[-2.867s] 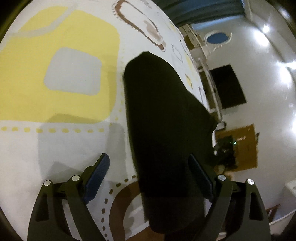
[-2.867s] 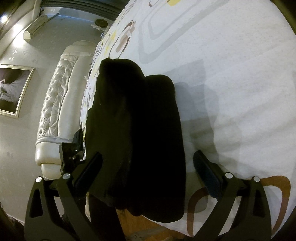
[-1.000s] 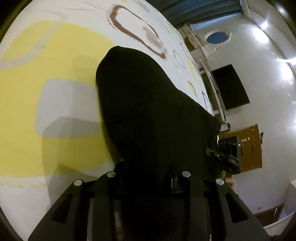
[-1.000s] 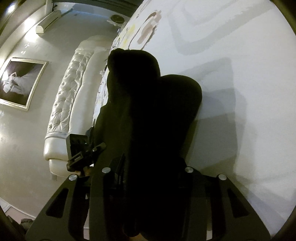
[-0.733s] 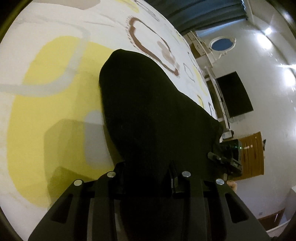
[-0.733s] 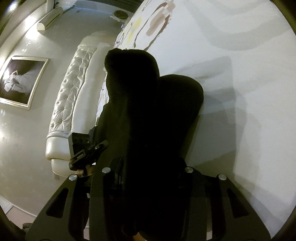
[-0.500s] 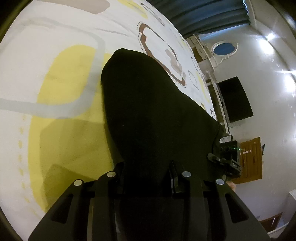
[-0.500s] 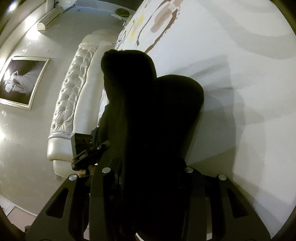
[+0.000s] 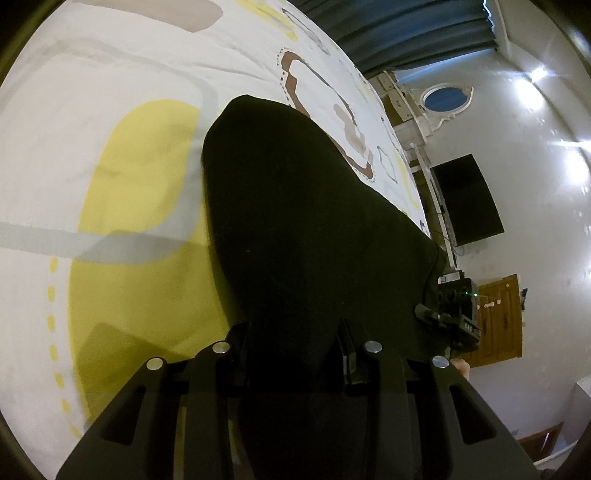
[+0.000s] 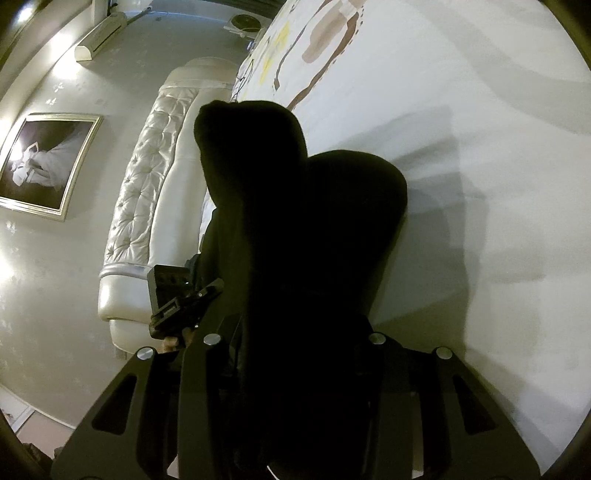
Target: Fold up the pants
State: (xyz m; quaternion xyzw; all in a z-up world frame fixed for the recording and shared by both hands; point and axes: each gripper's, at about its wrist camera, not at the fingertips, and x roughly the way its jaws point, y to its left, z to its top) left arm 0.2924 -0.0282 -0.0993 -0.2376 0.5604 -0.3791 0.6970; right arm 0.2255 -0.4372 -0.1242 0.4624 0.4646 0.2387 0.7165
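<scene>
The black pants (image 9: 303,229) lie folded in a thick bundle on the patterned bed sheet (image 9: 122,177). My left gripper (image 9: 295,347) is shut on the near edge of the bundle, and the cloth hides its fingertips. In the right wrist view the same pants (image 10: 303,229) fill the middle, showing two rounded folds. My right gripper (image 10: 299,339) is shut on its end of the bundle. Each gripper shows in the other's view: the right gripper (image 9: 450,314) at the pants' right edge, the left gripper (image 10: 177,299) at their left edge.
The white sheet (image 10: 480,147) with yellow, grey and brown shapes spreads beyond the pants. A tufted white headboard (image 10: 147,206) and a framed picture (image 10: 40,162) stand to the left. A dark screen (image 9: 465,199), a wooden door (image 9: 495,317) and curtains (image 9: 399,33) lie past the bed.
Both grippers, open around the pants at first, have shut on the bundle. They have carried it across the sheet, further over the bed; in the last half second it barely moves.
</scene>
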